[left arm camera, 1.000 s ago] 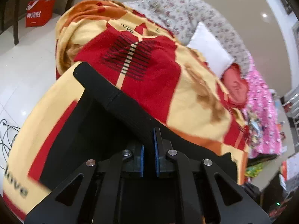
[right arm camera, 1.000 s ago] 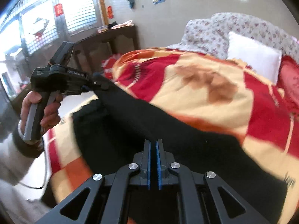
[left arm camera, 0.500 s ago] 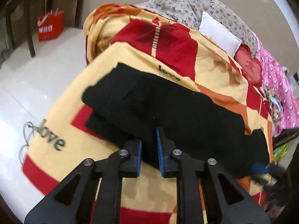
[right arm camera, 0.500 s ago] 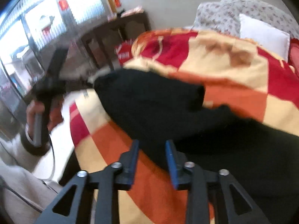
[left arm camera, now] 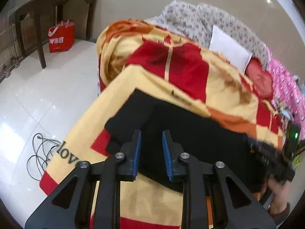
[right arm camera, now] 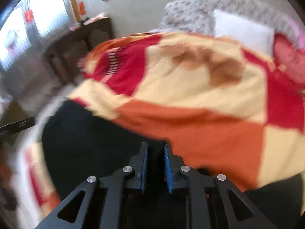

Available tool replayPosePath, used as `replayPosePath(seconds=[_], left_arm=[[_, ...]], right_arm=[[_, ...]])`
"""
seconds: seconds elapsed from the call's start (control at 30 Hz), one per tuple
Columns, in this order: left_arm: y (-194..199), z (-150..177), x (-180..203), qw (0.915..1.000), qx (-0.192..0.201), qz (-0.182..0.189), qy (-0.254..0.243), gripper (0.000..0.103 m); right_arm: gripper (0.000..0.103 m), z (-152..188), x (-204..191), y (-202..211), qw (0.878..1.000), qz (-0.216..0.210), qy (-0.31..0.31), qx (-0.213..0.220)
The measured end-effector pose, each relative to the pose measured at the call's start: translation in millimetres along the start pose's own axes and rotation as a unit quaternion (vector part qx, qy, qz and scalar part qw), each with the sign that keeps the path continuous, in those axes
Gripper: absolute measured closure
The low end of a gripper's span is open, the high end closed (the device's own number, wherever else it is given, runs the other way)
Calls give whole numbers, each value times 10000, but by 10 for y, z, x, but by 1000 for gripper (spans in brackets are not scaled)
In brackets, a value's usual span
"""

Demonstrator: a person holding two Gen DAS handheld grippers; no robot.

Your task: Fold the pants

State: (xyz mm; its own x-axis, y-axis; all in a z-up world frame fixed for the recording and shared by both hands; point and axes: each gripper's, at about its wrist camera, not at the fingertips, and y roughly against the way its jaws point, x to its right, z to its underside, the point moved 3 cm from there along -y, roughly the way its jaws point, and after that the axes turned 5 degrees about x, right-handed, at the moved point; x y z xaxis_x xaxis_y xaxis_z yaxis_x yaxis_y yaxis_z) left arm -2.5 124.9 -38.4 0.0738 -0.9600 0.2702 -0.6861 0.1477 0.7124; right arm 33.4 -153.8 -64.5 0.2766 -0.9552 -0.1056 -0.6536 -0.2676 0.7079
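The black pants (left arm camera: 190,133) lie folded over on the red, yellow and orange blanket (left arm camera: 171,72) near the bed's foot edge. My left gripper (left arm camera: 151,135) is open and empty, just above the pants' near edge. My right gripper (right arm camera: 154,148) is open and empty over the black pants (right arm camera: 91,143) in its blurred view. The right gripper body and the hand holding it (left arm camera: 274,162) show at the right edge of the left wrist view.
A white pillow (left arm camera: 228,49) and floral bedding (left arm camera: 200,22) lie at the bed's head. A dark wooden table (left arm camera: 47,3) and a red bag (left arm camera: 61,36) stand on the tiled floor at left. Black cables (left arm camera: 40,152) lie on the floor by the bed.
Both grippers were shut on the pants and have let go. The pants now lie folded on the blanket. Both grippers have drawn back and opened wider.
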Motion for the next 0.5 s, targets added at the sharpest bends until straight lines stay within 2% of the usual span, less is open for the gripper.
replayPosePath(seconds=[0.03,0.07,0.1,0.23,0.3,0.37,0.43,0.5], left_arm=[[-48,36,11,10000,-78,-26,-26,81],[-175,102,15,9996,-250,-80,-64,81],[-248,138,12,9993,-349,-134,-75,81],[-267,145,69,9992,-317,-219,-145,80],[-213,117,124,9994,-270,-171,-153,79],[-137,95,212,9996,-183,-33,-208,79],[-90,84,352,9994,-142,117,-297,77],[-92,113,533,9985,-186,344,-388,74]], right_arm=[[87,7,44,-90,9999,38,-97,-76],[87,29,68,-185,9993,-185,-239,-199],[87,33,90,-181,9992,-225,-302,-124],[87,12,253,57,9970,-441,-629,-3],[86,47,390,349,9965,-334,-740,203],[76,137,555,664,9962,-152,-778,371],[66,335,815,1018,9940,213,-989,420],[64,594,1116,1313,9890,509,-1323,411]])
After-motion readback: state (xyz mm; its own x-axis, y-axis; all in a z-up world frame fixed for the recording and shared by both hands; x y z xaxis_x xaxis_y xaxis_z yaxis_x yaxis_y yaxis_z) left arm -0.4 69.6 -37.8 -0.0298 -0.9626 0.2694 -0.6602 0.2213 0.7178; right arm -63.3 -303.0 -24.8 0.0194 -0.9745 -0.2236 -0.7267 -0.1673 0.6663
